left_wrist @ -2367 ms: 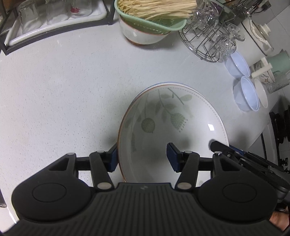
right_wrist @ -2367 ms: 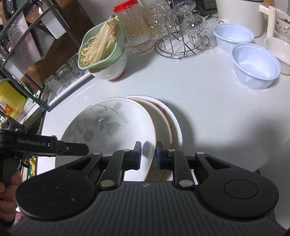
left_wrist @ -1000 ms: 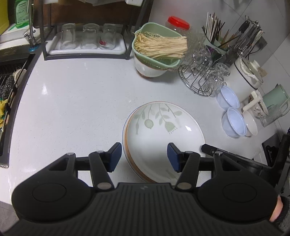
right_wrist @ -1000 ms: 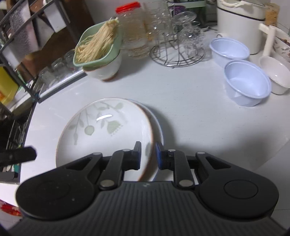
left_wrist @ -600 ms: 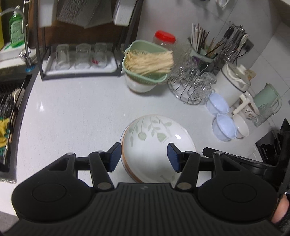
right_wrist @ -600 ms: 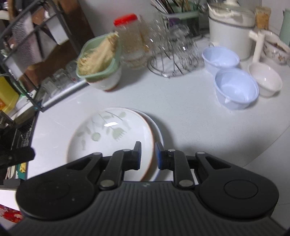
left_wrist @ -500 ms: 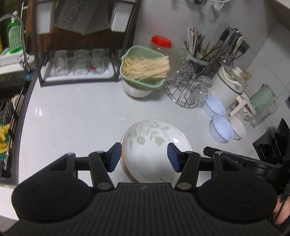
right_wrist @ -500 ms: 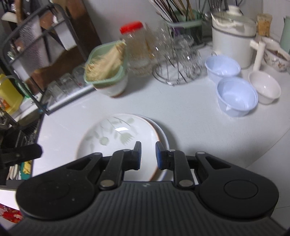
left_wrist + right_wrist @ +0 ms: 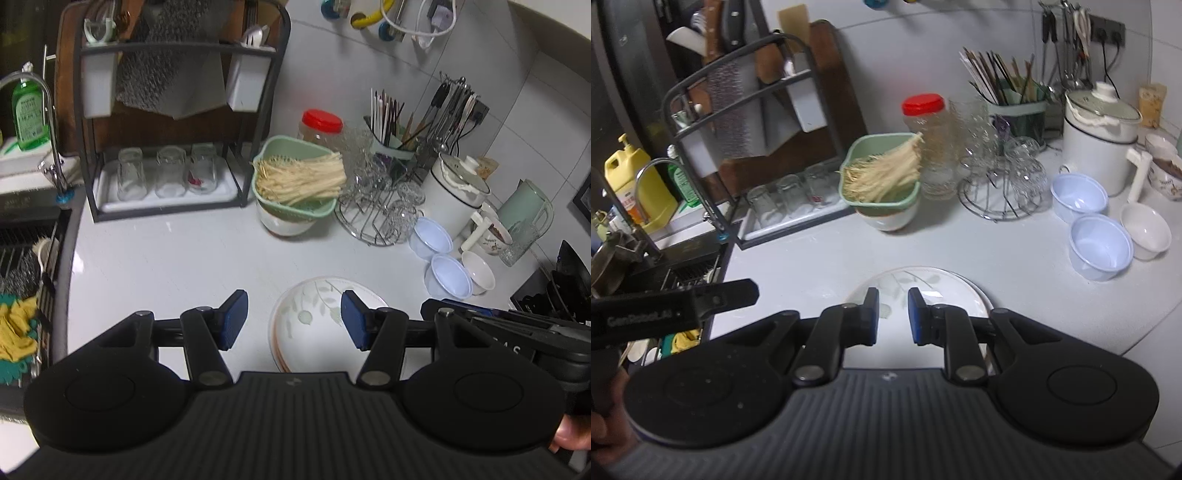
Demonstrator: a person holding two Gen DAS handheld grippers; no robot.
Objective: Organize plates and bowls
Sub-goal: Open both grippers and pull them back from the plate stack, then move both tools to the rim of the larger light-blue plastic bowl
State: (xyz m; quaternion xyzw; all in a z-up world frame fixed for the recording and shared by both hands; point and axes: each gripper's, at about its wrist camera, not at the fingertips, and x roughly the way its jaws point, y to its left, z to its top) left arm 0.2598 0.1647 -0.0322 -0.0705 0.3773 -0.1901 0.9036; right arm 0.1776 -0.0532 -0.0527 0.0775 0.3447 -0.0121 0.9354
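Observation:
A stack of plates point(image 9: 314, 325), the top one white with green leaf prints, lies on the white counter point(image 9: 166, 266). My left gripper point(image 9: 293, 319) hovers well above it, open, with nothing between its blue pads. In the right wrist view, the plates point(image 9: 942, 286) show just beyond my right gripper point(image 9: 892, 315), which is shut to a narrow empty gap and also off the plates. Two pale blue bowls point(image 9: 1078, 197) point(image 9: 1100, 245) and a small white bowl point(image 9: 1145, 230) sit at the right. The same blue bowls point(image 9: 448, 275) appear in the left wrist view.
A green colander of pale strands on a white bowl point(image 9: 295, 192) stands behind the plates. A wire rack of glasses point(image 9: 380, 218), a white pot point(image 9: 454, 199) and utensil holders fill the back right. A black rack with tumblers point(image 9: 166, 177) and the sink point(image 9: 22, 258) are at the left.
Both grippers have risen and drawn back from the plate stack, which now looks smaller and lower in both views. Neither gripper's opening has changed.

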